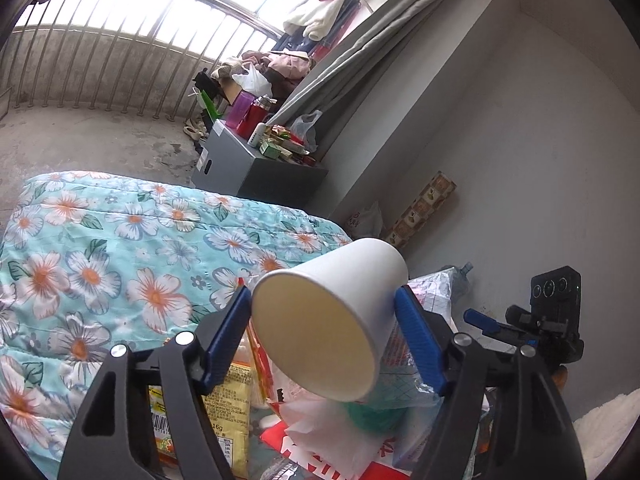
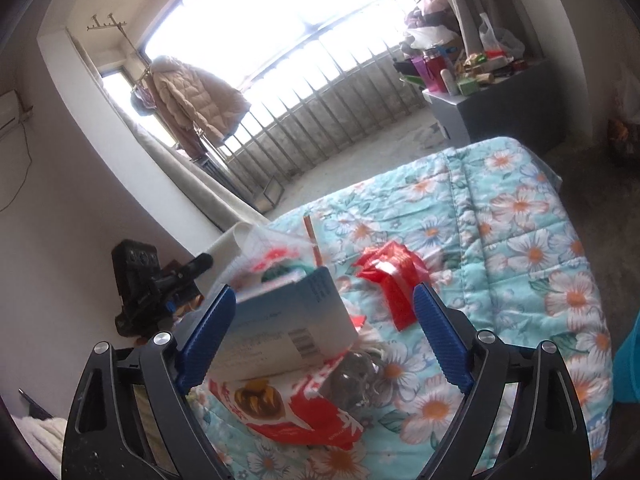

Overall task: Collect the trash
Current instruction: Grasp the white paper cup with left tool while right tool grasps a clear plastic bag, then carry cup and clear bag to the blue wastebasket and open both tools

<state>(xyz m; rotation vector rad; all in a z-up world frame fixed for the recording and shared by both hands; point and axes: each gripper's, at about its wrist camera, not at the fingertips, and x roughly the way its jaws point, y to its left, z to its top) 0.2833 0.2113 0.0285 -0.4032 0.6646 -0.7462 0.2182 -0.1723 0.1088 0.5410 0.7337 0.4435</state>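
Floral turquoise quilt (image 1: 92, 240) covers the bed; a grey cabinet (image 1: 240, 168) with clutter stands beyond its far end, and a railed window fills the back wall.

Trash is heaped on the near end of the quilt: a yellow snack packet (image 1: 232, 408), a red-and-white plastic bag (image 2: 296, 412), a pale blue carton (image 2: 280, 324) and a red wrapper (image 2: 394, 276).

Left gripper (image 1: 324, 316): clenched on a white paper cup (image 1: 328, 316). The cup is lifted clear of the heap and lies tilted between the two blue pads, mouth toward the camera, base pointing away toward the wall. One pad presses near the rim, the other against the opposite side wall. The cup looks empty.

Right gripper (image 2: 324, 336): jaws spread wide, nothing held. It hovers low over the heap, angled down, with the carton lying against its left pad and the red wrapper just beside its right pad. Whether the pad actually presses on the carton I cannot tell.

Judged step: pick-up phase, first item secured in the left, right lining up on a second piece. No bin is clearly identifiable; a blue edge at the far right of the right wrist view may be one.

Next move calls for: carrying the cup to a container without crushing its thin wall, and closing the right jaws squarely across the carton's narrow dimension, since its broad face may slide.
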